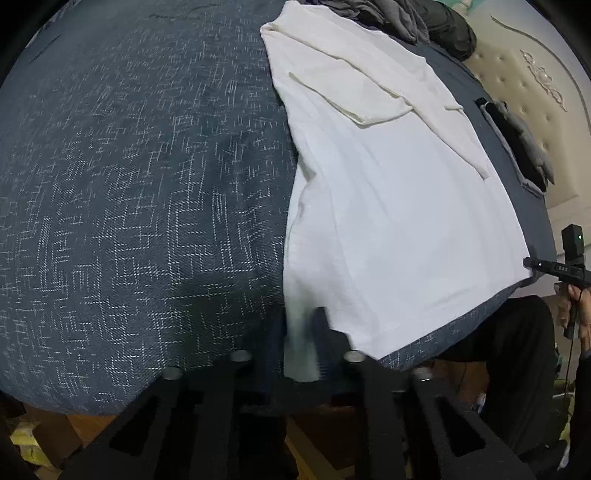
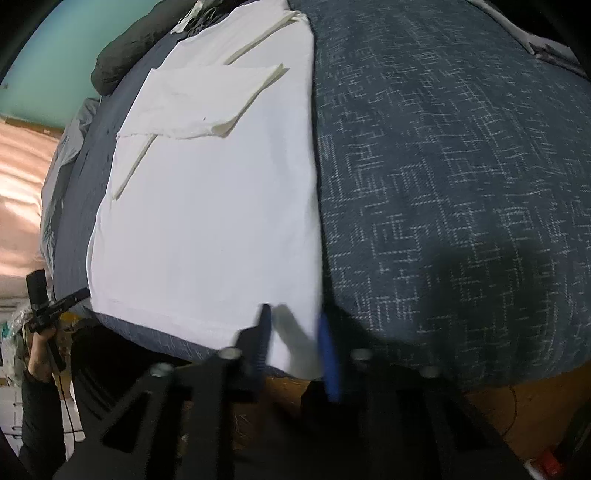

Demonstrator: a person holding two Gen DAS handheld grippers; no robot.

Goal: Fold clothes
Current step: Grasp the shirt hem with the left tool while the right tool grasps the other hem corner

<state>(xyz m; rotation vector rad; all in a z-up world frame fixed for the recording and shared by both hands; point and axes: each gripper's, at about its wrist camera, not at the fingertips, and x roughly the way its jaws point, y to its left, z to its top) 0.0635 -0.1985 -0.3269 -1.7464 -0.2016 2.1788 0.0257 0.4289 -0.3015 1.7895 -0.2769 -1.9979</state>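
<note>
A white T-shirt [image 1: 388,192] lies spread on a bed covered by a dark blue patterned blanket [image 1: 129,177], its sleeves folded inward over the body. In the left wrist view it fills the right half of the frame; the left gripper [image 1: 301,343], at bottom centre, has its jaws pinching one hem corner of the shirt. In the right wrist view the shirt [image 2: 214,206] occupies the left-centre, and the right gripper [image 2: 295,343] pinches the other hem corner at bottom centre. Dark clothes [image 1: 417,18] are piled past the collar at the top.
</note>
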